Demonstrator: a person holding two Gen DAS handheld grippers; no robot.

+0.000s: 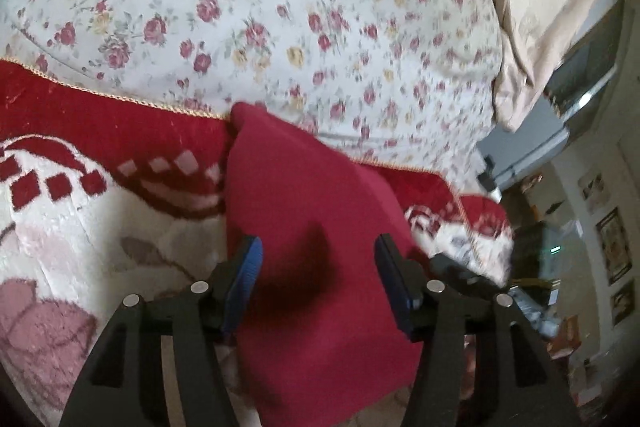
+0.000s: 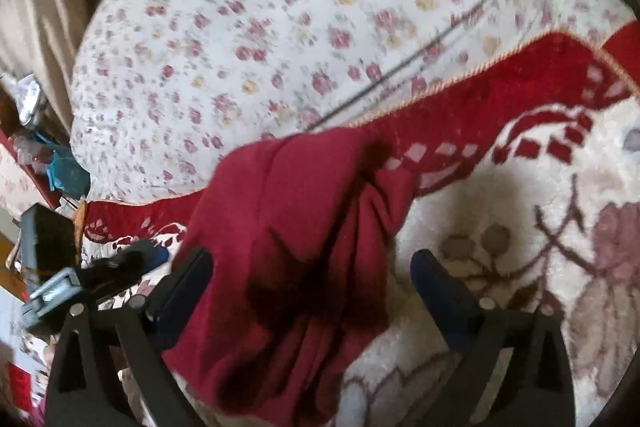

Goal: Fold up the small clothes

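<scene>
red garment [image 1: 320, 211] on plush blanket [image 1: 72, 227], floral sheet [image 1: 280, 7] beyond; both grippers' fingers apart, empty.

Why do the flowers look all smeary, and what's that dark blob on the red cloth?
Right wrist view: flowered white bedsheet smeared by motion blur. Left wrist view: flowers sharper, edges bent by fisheye. Both views: the dark blob on the crimson knitted garment is a shadow.

Dark red garment [image 1: 316, 227], folded lengthwise, creased, lying on plush blanket [image 1: 60, 227]
</scene>
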